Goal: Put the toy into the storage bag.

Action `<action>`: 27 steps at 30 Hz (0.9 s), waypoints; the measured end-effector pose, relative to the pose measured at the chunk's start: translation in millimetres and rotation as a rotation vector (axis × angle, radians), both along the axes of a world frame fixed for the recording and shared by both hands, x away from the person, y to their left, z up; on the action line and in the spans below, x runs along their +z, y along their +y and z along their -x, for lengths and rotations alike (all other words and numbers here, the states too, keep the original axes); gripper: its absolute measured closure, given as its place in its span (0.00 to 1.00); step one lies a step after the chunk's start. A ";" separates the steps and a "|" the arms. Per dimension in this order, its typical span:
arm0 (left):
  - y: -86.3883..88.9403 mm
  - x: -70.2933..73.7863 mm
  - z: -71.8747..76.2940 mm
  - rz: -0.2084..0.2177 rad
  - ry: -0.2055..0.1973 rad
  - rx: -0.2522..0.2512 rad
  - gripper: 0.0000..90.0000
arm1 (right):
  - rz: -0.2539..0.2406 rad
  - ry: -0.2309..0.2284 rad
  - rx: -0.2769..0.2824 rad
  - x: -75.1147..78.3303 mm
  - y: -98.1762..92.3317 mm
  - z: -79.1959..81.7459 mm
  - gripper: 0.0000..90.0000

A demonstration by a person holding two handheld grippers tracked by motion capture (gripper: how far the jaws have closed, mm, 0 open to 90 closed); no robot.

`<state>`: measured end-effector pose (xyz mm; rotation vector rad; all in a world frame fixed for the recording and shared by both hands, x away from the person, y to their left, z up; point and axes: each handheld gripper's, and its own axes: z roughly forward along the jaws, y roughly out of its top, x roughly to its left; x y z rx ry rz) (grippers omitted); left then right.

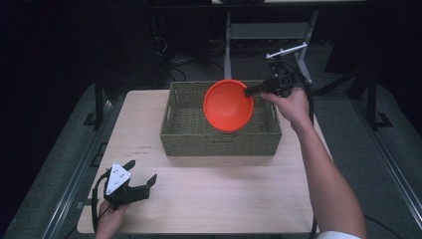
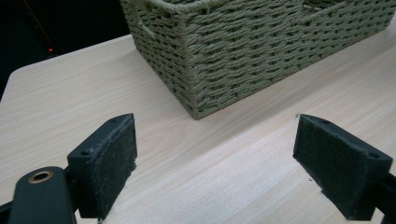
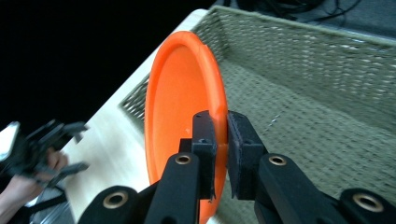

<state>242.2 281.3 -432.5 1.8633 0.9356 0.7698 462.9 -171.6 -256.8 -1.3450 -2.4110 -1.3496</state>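
I begin with the tabletop (image 1: 209,199), a pale wooden surface, mostly bare on my near side. On its far half stands the basket (image 1: 221,142), a long woven box of greenish cord with low walls and a handle hole in its short side. From the left tool's view the corner of the basket (image 2: 196,70) is close in front.

The next thing is the bowl (image 1: 228,105), orange and round, probably plastic. It hangs tilted on its edge above the inside of the basket, with its hollow side turned toward me in the high view, and it touches nothing below as far as I can see.

My right tool (image 1: 254,90) holds it by the rim. In the right tool's view the two black jaws are pressed together on the thin rim of the bowl (image 3: 187,107), one pad inside and one outside.

My left tool (image 1: 144,181) rests low at the near left corner of the tabletop, with its jaws spread wide and nothing between them.

I judge the bowl to be light and stiff, with a smooth, rather slippery wall. The rim is the only good place to pinch it, and a grip at one point lets it swing, so I would move it slowly.
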 end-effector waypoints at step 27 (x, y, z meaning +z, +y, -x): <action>-1.9 0.8 1.5 -0.004 -0.006 0.000 0.14 | 0.111 0.160 -0.190 -77.5 9.4 -53.8 0.91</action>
